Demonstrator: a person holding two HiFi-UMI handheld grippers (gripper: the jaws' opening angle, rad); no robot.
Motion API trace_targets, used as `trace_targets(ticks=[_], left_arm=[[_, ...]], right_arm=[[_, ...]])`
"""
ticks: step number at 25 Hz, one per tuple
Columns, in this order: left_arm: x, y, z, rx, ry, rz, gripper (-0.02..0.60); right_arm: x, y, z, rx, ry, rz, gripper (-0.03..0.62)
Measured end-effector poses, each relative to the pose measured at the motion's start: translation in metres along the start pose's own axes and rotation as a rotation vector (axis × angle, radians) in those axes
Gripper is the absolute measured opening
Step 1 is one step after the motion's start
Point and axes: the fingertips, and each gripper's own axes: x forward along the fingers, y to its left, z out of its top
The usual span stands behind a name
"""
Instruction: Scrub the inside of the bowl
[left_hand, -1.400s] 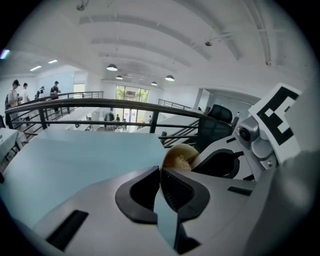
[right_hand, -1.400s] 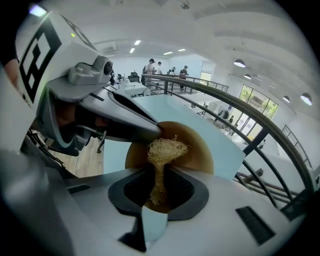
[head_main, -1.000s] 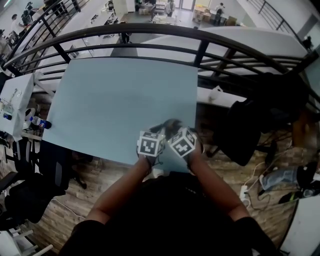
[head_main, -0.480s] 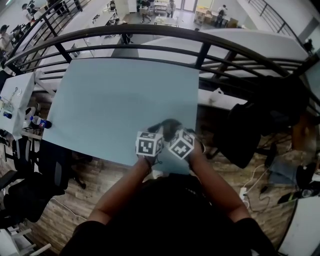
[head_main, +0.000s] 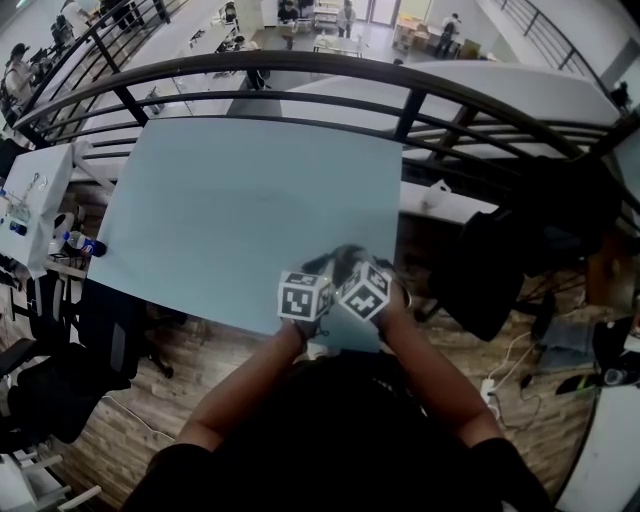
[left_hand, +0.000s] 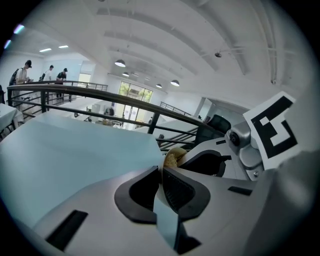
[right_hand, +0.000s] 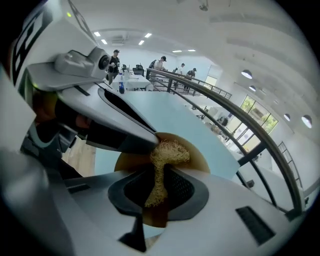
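Two claws meet at the near edge of the pale blue counter (head_main: 240, 200). The left claw (left_hand: 161, 172) is pinched tight on the rim of the brown bowl (right_hand: 197, 155). The right claw (right_hand: 159, 175) is clamped on a straw-coloured scrubber (right_hand: 167, 150), whose tuft sits inside that bowl.

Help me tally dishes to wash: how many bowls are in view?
1. The brown bowl sits at the blue table's near edge, the right gripper's scrubber inside it. Another, hidden from these views, can't be ruled out.

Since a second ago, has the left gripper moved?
No, the left gripper stays put at the table's near edge in the head view.
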Motion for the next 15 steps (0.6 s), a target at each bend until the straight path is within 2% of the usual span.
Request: trace_targets(ticks=[3, 5, 9, 15], left_arm=[[-0.002, 0.004, 0.003, -0.007, -0.026, 0.008, 0.018], [-0.001, 0.006, 0.007, -0.011, -0.059, 0.017, 0.018], [-0.004, 0.011, 0.013, -0.042, -0.087, 0.027, 0.017], [-0.004, 0.022, 0.015, -0.085, -0.107, 0.057, 0.015]], right_arm=[[0.002, 0.012, 0.000, 0.023, -0.008, 0.090, 0.069], [0.004, 0.014, -0.008, 0.034, 0.017, 0.111, 0.069], [0.005, 0.010, -0.015, 0.062, 0.057, 0.093, 0.066], [-0.003, -0.012, -0.011, 0.157, 0.027, 0.026, 0.066]])
